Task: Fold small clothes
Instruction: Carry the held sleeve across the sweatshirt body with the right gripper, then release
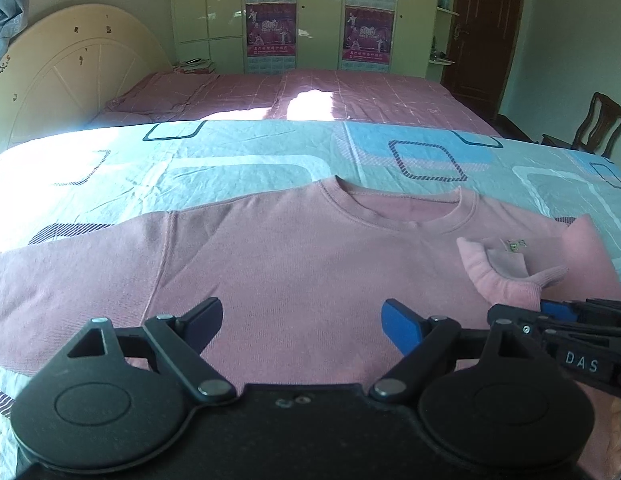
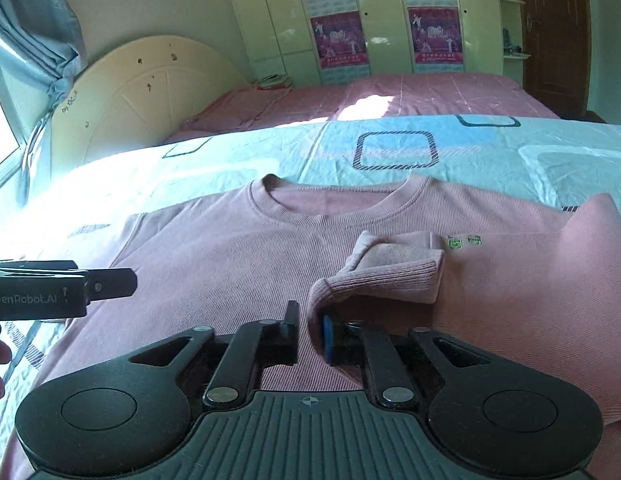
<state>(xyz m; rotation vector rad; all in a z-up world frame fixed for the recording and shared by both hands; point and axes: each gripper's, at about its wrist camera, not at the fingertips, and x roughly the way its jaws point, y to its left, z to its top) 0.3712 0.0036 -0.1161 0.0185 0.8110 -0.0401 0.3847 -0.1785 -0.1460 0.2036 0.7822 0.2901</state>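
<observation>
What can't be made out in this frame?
- Sweater hem: hidden by the gripper bodies in both views.
- Green chest logo: too small to read.
- Right gripper grip on the cuff: jaws nearly closed, contact unclear.
- Left sleeve end: cut off by the left wrist view's edge.

Daylight enters from the left, where the window (image 2: 2,136) is blown out to white. Glare washes out the left part of the blue patterned sheet (image 1: 50,168), and a bright patch lies on the pink bed (image 1: 310,104) behind. Both views are sharp at centre, with strong fisheye bending and dark vignetted corners. Colours look slightly hazy.
</observation>
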